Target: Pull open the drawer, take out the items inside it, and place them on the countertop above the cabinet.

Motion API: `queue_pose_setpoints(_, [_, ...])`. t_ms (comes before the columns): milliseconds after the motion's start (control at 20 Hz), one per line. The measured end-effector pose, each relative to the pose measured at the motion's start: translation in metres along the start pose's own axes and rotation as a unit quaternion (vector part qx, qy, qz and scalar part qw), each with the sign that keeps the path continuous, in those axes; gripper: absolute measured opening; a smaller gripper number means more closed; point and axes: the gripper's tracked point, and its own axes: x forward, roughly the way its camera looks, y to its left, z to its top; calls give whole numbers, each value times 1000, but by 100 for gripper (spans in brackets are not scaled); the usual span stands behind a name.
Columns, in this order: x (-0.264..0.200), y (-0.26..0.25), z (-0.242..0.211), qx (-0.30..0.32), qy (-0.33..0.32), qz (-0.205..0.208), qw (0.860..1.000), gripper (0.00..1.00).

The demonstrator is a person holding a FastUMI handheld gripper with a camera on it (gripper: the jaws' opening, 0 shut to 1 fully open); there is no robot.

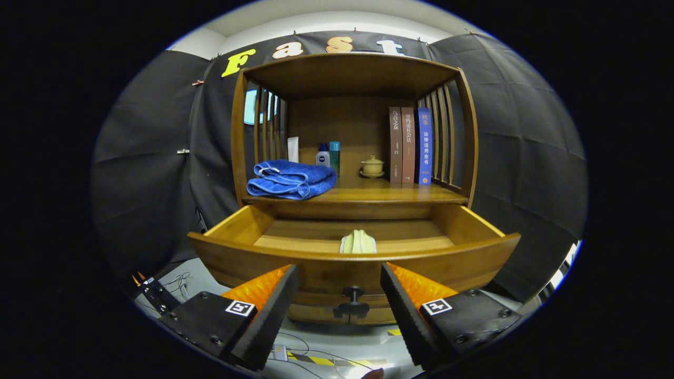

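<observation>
The drawer (354, 251) stands pulled out of the wooden cabinet (354, 79) toward the camera, its curved front running crosswise just ahead of the fingers. Inside it, near the front wall at mid-width, lies a small pale green and cream folded item (358, 243); its front end is hidden by the drawer front, and its stripes run front to back. The gripper (339, 287) is level and faces the drawer front squarely, fingers spread wide and holding nothing, with the dark drawer knob (353, 301) in the gap between them, untouched. On the countertop (389, 193) above rest a folded blue towel (290, 179), a white tube (293, 149), two small bottles (329, 155), a lidded cup on a saucer (372, 166) and three upright books (410, 145); their spine lettering is too small to read reliably.
</observation>
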Motion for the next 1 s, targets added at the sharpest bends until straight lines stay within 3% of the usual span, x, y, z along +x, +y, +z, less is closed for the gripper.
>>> queue_pose_setpoints(300, [45, -22, 41, 17, 71, -13, 997, 99])
queue_pose_setpoints(500, [101, -36, 46, -34, 135, -11, 990, 99])
queue_pose_setpoints(800, [160, -25, 11, 1, 255, 8, 967, 99])
queue_pose_setpoints(1000, [180, -28, -14, -2, 295, -13, 955, 99])
